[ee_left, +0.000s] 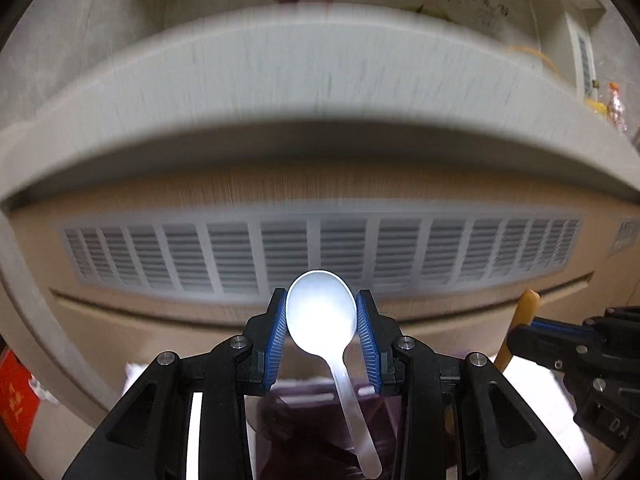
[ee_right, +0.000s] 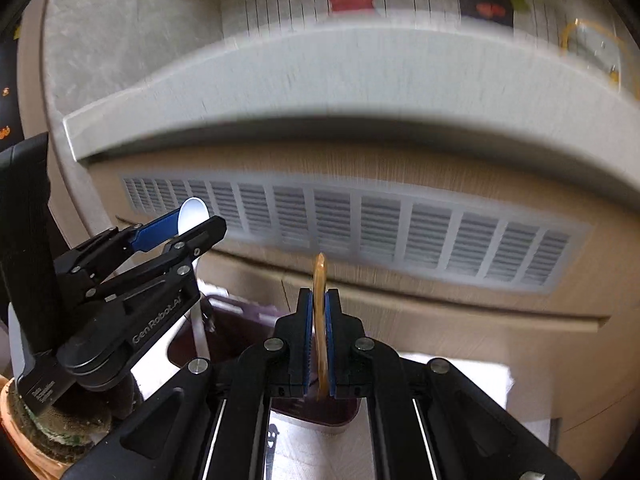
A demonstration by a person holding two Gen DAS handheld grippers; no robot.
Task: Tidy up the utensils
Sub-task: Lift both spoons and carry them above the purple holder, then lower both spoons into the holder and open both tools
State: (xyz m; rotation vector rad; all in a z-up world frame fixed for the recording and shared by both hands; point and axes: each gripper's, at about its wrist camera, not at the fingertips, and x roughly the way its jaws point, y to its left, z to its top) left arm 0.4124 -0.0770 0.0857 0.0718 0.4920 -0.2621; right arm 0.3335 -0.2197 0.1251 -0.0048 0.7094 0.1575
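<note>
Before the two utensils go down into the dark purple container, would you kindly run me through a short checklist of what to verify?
1. Left gripper pinches the white spoon by its bowl, between both blue pads: ok.
2. Right gripper is shut on the thin amber utensil, which stands edge-on and upright: ok.
3. The two grippers are apart, not touching: ok.
4. Dark purple container lies below and ahead of both grippers: ok.
5. Free room inside the container: cannot tell, the grippers hide most of it.
6. Sharp view for aiming: not ok, the background is motion-blurred.
</note>
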